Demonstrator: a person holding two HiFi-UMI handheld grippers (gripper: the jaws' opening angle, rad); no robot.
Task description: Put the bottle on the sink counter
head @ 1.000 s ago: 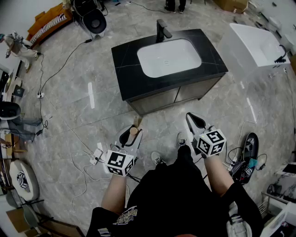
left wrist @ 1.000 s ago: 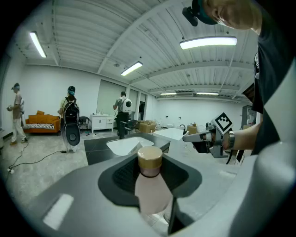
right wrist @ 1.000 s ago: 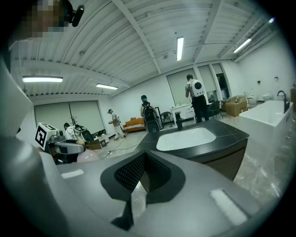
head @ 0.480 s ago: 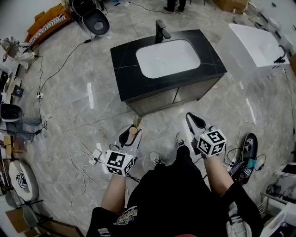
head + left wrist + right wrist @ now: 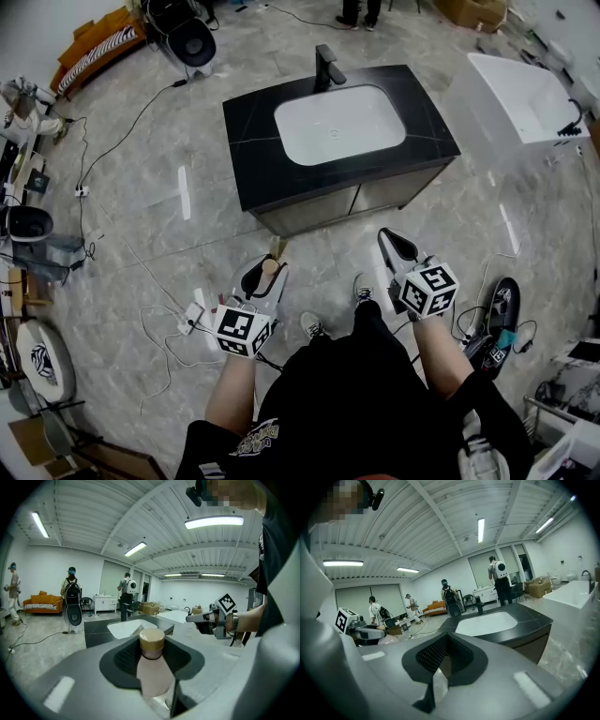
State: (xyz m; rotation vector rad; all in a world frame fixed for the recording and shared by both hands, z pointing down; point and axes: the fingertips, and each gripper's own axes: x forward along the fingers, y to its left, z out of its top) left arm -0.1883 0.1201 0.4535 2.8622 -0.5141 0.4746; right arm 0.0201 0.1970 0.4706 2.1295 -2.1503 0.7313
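Note:
A pale pink bottle (image 5: 274, 255) with a tan cap stands up between the jaws of my left gripper (image 5: 267, 269), which is shut on it. In the left gripper view the bottle (image 5: 151, 667) fills the middle, gripped at its body by the left gripper (image 5: 152, 663). My right gripper (image 5: 397, 249) hangs beside it at the same height, its jaws together and holding nothing. The right gripper (image 5: 445, 660) looks toward the sink counter (image 5: 525, 620). The sink counter (image 5: 253, 141), black-topped with a white basin and black tap (image 5: 328, 61), stands about a step ahead.
A white bathtub (image 5: 520, 94) stands right of the counter. Cables (image 5: 159, 319) and a power strip (image 5: 195, 314) lie on the floor at left. A black chair (image 5: 192, 42) is far back left. Several people stand in the background (image 5: 71, 597).
Both grippers keep their pose and the bottle stays held. The view has shifted a little, with the counter drifting slightly in the frame.

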